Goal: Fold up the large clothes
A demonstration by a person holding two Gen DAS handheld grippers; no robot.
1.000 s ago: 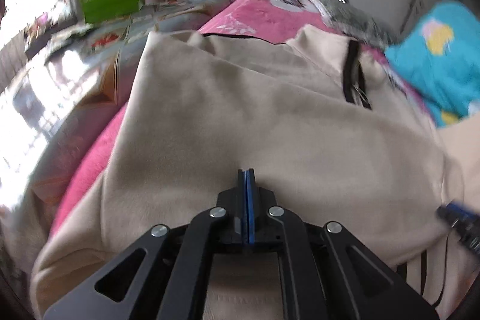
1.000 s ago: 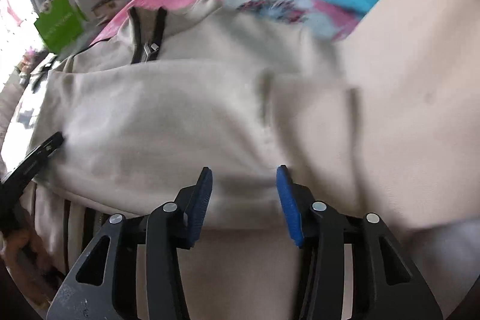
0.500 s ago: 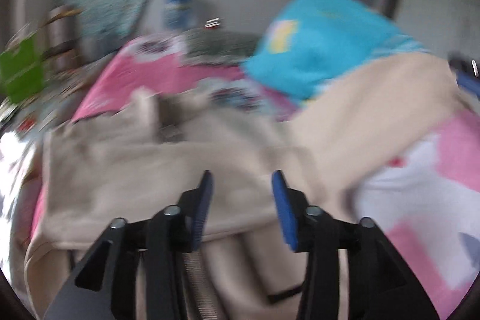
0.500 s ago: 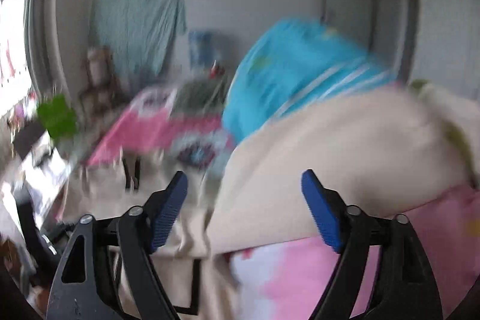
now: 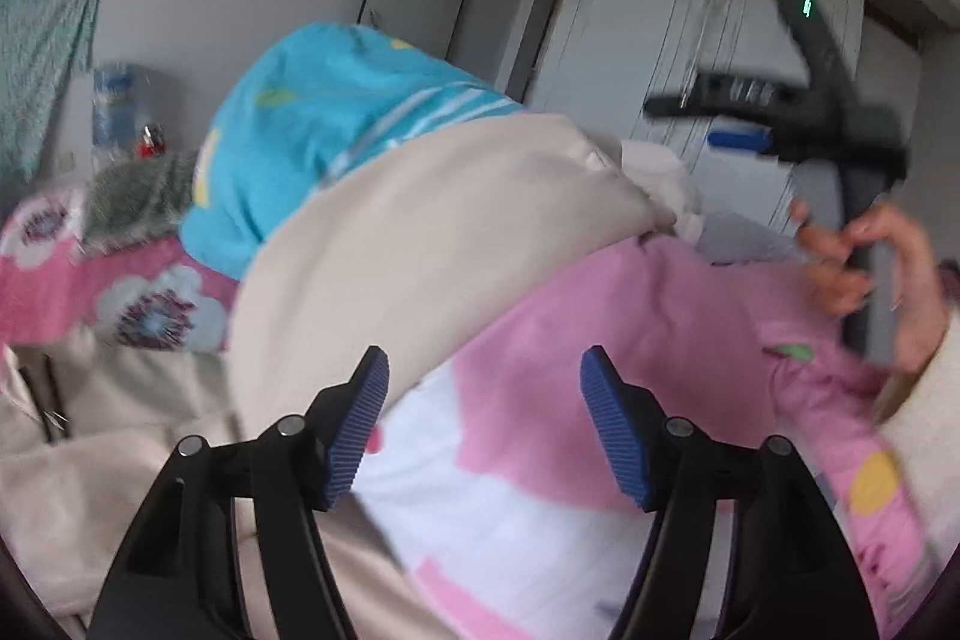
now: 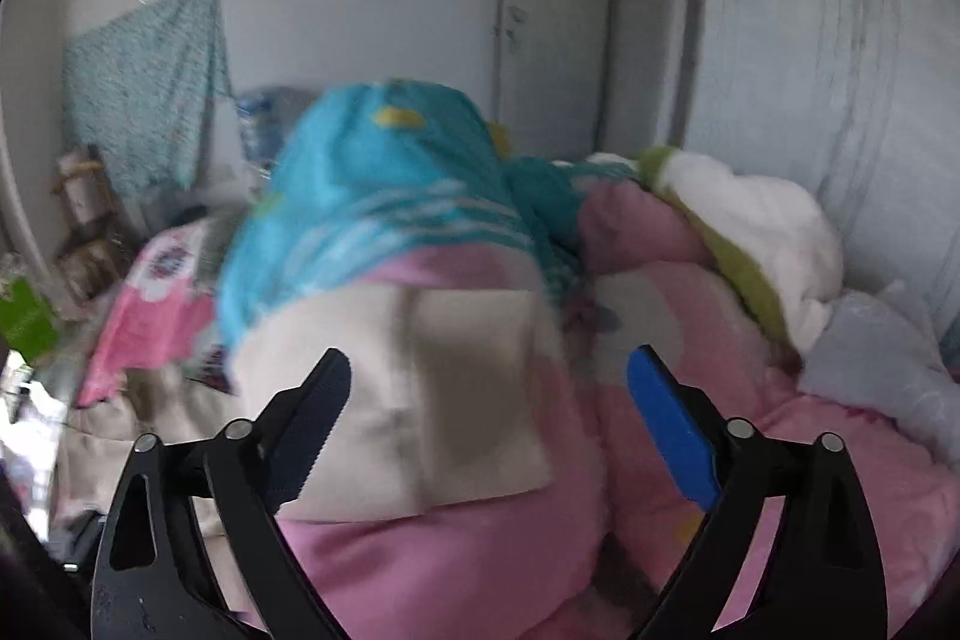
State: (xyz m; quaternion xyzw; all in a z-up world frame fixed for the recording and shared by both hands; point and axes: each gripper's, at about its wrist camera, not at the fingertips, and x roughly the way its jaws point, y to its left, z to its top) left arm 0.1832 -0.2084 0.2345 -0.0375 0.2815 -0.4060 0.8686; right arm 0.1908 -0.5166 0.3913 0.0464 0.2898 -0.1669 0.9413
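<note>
- Closest in on the left wrist view: the left gripper [image 5: 483,424] has its blue-padded fingers spread wide with nothing between them, hanging over the pink and white quilt [image 5: 540,490].
- Same deal on the right wrist view: the right gripper [image 6: 489,424] is wide apart too, gripping nothing, with pink quilt under it.
- The thing to fold, a beige garment [image 5: 408,250], is just past the left fingertips. One part runs up and to the right over the quilt, the rest lies flatter at lower left with a dark zipper [image 5: 51,400] showing near the edge.
- From the right side the beige garment [image 6: 408,400] looks like a folded-over flap lying on the quilt between the fingers, pretty blurry though.
- Off to the right in the left view, the person's right hand [image 5: 882,280] is wrapped around the other gripper's handle, raised above the bed.
- Behind the beige cloth there's a turquoise blanket [image 5: 324,112] heaped up, plus a white and green bundle [image 6: 750,232] to the right.
- Way back: a white wardrobe [image 5: 690,40], a grey door [image 6: 552,10], and a teal patterned cloth [image 6: 144,88] hung on the wall.
</note>
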